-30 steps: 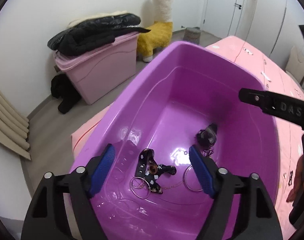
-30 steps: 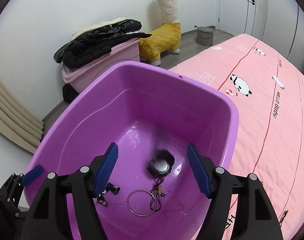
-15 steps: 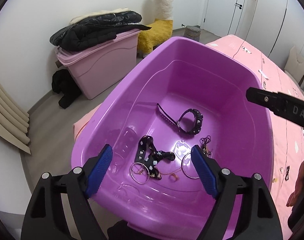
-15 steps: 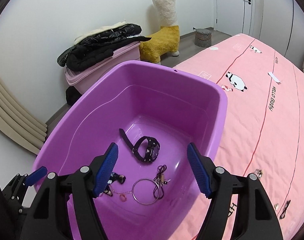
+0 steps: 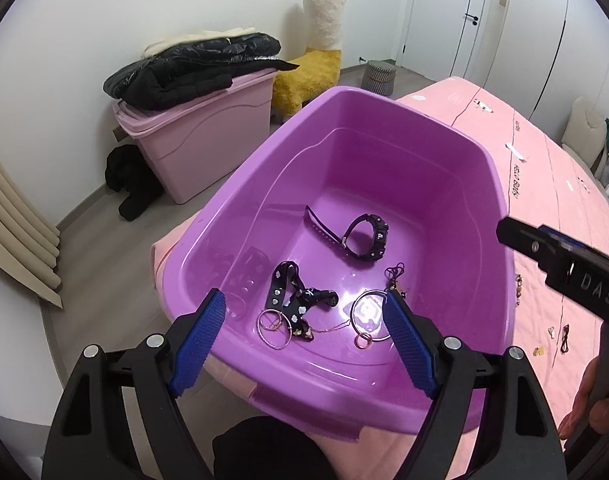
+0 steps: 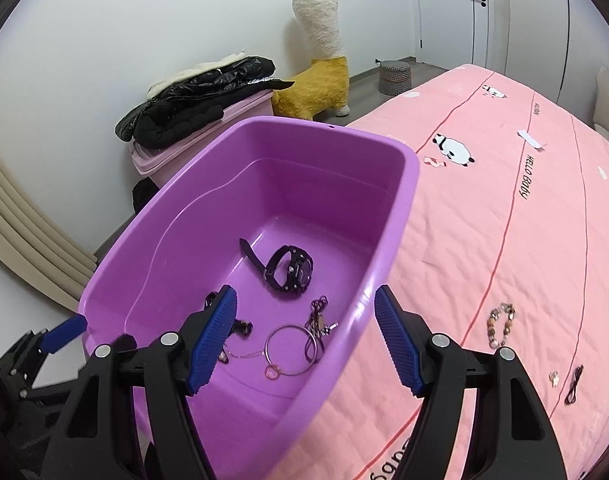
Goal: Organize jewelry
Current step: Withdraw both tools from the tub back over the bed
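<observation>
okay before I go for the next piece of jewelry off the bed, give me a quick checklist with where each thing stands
1. Right tool empty and open: ok.
2. Left tool empty and open, jaws just widened: ok.
3. Black watch lying in the purple tub: ok.
4. Beaded bracelet on the pink bedspread, unobstructed: ok.
5. All pieces off the bed: not ok, small items remain.
6. Bracelet's clasp fastened: cannot tell.

A black puffer jacket (image 5: pixel 192 68) is piled on a pink storage bin (image 5: pixel 200 136). Next to it stands a yellow plush llama (image 6: pixel 324 64), with 1 small woven basket (image 6: pixel 394 77) nearby.
</observation>
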Motion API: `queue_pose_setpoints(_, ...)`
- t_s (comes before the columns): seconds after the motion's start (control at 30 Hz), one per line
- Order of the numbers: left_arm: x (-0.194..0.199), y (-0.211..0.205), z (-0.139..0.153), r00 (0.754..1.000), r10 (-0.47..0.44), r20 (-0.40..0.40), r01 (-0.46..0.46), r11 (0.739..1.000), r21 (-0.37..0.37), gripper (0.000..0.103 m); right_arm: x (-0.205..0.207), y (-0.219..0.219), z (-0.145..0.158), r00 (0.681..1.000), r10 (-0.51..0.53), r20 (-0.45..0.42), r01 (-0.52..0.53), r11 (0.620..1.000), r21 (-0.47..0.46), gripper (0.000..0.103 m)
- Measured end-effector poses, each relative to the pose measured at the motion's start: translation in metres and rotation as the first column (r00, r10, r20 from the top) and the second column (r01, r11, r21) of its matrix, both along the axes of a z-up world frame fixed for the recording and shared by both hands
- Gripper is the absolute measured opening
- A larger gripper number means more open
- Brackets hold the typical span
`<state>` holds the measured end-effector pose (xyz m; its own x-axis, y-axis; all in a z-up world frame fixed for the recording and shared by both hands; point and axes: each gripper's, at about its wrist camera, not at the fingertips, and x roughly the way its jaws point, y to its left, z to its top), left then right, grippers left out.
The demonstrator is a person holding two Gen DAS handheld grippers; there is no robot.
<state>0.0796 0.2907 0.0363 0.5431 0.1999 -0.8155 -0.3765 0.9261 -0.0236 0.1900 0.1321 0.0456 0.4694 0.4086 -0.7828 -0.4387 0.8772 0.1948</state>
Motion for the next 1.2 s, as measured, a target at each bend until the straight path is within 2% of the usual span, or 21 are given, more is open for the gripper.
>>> queue_pose_setpoints(0.43,-0.03,-0.036,0.018,0.998,-0.04,0.043,0.04,0.999,0.004,0.081,-0.061,-0.065,0.004,0.997,-0.081,0.015,0.08,0.995,0.061,0.07)
queue_pose_setpoints(0.73,-0.052,-0.084,0.015,0.989,-0.138,0.046,0.138,0.99,-0.004,0.081,-0.118,-0.133,-0.009,0.98,-0.199,0.027,0.196,0.978,0.071,0.07)
queue_pose_setpoints(0.93,-0.063,-0.126,0.005,0.972,-0.229,0.048,0.231,0.973,-0.022,0.082,-0.155,-0.189,-0.022,0.953,-0.302,0.019,0.301,0.953,0.037,0.07)
queue_pose_setpoints(1.2,-0.069,-0.169,-0.004,0.941,-0.337,0.032,0.338,0.941,-0.024,0.082,-0.192,-0.266,-0.021,0.885,-0.464,0.027,0.463,0.885,0.039,0.07)
